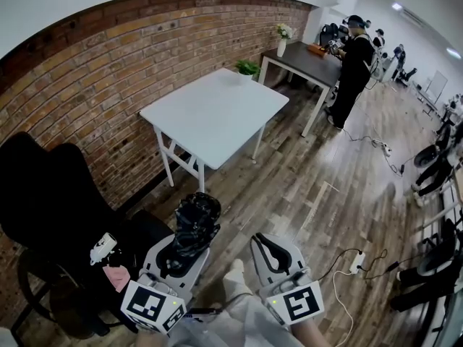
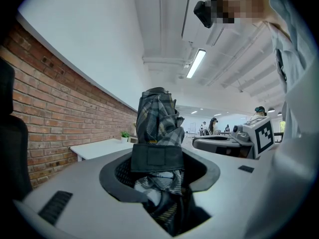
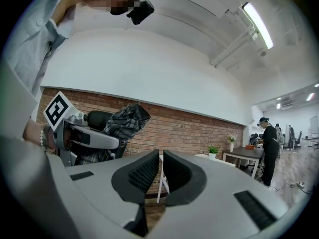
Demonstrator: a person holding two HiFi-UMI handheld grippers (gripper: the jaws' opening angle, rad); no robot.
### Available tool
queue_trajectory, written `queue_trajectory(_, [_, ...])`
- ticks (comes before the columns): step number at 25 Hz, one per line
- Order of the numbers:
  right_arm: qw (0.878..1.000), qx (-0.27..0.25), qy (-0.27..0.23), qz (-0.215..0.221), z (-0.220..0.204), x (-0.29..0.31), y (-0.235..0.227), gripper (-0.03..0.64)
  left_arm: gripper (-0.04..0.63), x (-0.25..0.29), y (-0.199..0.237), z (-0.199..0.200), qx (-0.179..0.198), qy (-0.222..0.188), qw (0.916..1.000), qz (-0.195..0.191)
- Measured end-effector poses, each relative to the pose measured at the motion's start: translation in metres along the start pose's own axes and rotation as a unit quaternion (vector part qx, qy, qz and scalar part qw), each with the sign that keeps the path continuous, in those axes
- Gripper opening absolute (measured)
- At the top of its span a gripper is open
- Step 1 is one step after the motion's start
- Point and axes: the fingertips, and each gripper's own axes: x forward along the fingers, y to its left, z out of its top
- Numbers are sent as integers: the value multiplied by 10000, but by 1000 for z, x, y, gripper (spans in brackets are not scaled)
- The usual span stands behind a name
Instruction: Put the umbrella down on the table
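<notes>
A folded dark plaid umbrella [image 1: 197,219] stands upright between the jaws of my left gripper [image 1: 184,250], which is shut on it low down, by its strap. In the left gripper view the umbrella [image 2: 158,128] fills the middle and rises out of the left gripper [image 2: 159,172]. My right gripper [image 1: 269,251] hangs beside it on the right, shut with nothing in it. Its pads nearly meet in the right gripper view [image 3: 160,171], where the umbrella [image 3: 118,122] shows at the left. The white table [image 1: 217,110] stands ahead by the brick wall, bare on top.
Black chairs [image 1: 51,194] with a pink item stand at my left. A potted plant [image 1: 247,67] sits behind the white table. A dark table [image 1: 307,56] and a standing person [image 1: 354,63] are further off. Cables and a power strip [image 1: 358,262] lie on the wooden floor at right.
</notes>
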Motion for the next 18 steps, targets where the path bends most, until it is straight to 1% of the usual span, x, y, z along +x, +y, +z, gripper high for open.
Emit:
queue_trajectory(6, [10000,10,-12,98,-6,25,-16,57,216,19,15,0,7,-8,10000,98])
queue_trajectory(9, [9998,9,-6,215,-7,46,-29,57,216,36,27,4,6,-25,9998,184])
queue_trajectory(13, [9990,-39,-87,435,-8,83,-52,57,216,68,50,5,16,23,9994,334])
queue_trajectory(18, [9982,24,-109,585,-14,133,-96,57,216,121,83,11,-24,-1,9987,506])
